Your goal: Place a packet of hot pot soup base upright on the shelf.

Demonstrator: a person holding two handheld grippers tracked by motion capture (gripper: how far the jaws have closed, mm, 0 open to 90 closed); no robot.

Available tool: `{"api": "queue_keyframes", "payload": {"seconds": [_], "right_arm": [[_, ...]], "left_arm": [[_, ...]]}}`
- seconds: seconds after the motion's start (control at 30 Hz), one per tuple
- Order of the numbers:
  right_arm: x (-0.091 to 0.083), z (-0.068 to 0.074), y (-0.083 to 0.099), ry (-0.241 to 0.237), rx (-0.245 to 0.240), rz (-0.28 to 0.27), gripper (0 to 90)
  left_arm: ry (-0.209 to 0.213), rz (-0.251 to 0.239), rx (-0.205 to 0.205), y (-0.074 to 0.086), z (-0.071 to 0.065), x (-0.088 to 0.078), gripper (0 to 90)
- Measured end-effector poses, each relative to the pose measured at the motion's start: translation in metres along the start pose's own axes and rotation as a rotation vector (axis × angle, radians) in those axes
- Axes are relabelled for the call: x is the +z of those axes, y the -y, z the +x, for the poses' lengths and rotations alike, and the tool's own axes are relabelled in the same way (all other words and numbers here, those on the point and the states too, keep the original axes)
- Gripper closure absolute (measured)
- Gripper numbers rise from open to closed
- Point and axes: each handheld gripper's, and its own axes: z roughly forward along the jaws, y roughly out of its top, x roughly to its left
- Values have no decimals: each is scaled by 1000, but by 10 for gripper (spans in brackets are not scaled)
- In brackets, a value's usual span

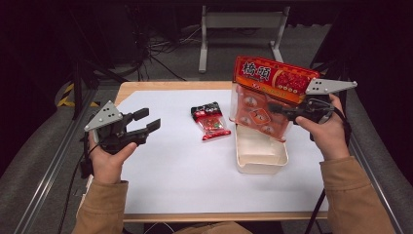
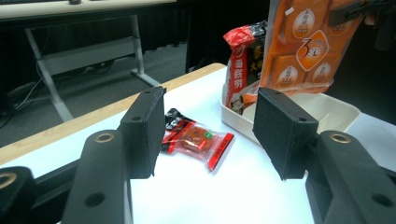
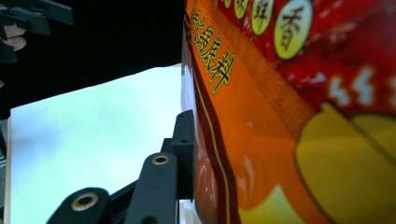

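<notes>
My right gripper (image 1: 276, 110) is shut on a large orange-and-red snack packet (image 1: 272, 78), which hangs upright and slightly tilted over the far end of a cream tray (image 1: 260, 163). In the right gripper view one black jaw presses on the packet (image 3: 289, 116); the other jaw is hidden behind it. A small red-and-black packet (image 1: 210, 122) lies flat on the white sheet left of the tray. My left gripper (image 1: 148, 120) hovers at the table's left, open and holding nothing. Its view looks between the pads (image 2: 285, 135) at the small packet (image 2: 198, 140). Another red packet (image 2: 240, 70) stands in the tray (image 2: 336, 109).
A white sheet (image 1: 185, 170) covers the wooden table. Metal rails (image 1: 53, 161) run along the table's sides. A grey metal frame (image 1: 238, 22) and cables lie on the floor beyond the far edge.
</notes>
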Motion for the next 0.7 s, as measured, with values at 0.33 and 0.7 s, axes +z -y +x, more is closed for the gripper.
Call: {"api": "queue_keyframes", "payload": {"seconds": [0.33,0.7], "right_arm": [[6,-4,13,54,48,0,699],[13,-2,27,82,68,21,698]], "left_arm": [[-9,9,-14,7,8,-2,428],[5,28,-4,9,9,0,416]]}}
